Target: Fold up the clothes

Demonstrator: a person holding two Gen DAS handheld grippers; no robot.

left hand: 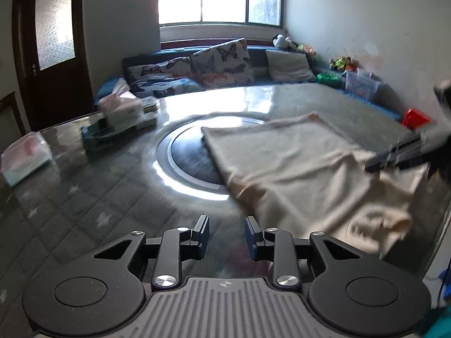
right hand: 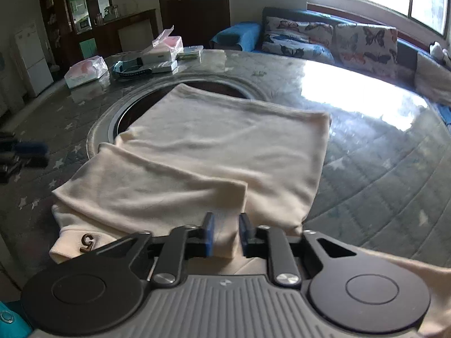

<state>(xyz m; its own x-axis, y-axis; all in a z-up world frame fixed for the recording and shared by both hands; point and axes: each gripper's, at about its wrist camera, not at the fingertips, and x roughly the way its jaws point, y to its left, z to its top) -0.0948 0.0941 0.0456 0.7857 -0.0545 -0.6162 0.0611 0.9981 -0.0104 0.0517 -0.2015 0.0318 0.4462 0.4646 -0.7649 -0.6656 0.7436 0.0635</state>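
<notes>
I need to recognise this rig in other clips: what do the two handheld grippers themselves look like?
Both match: the left gripper and right gripper have black linkage arms with silver pivot screws, blue pads on the fingers, two round black discs and a grey ribbed body with a small logo. No cables or sleeves show.

Home living room: butterfly-cushioned sofa (left hand: 197, 67), glass-topped table (left hand: 84, 186), fridge (right hand: 31, 56).

Left gripper (left hand: 227, 232): angled downward, jaws parted with a clear gap, nothing between the pads. Right gripper (right hand: 227, 235): pitched more steeply down, jaws slightly apart, pale fabric lying in the gap, pads not visibly pressing it. Seen from the left wrist camera, blurred at far right.
</notes>
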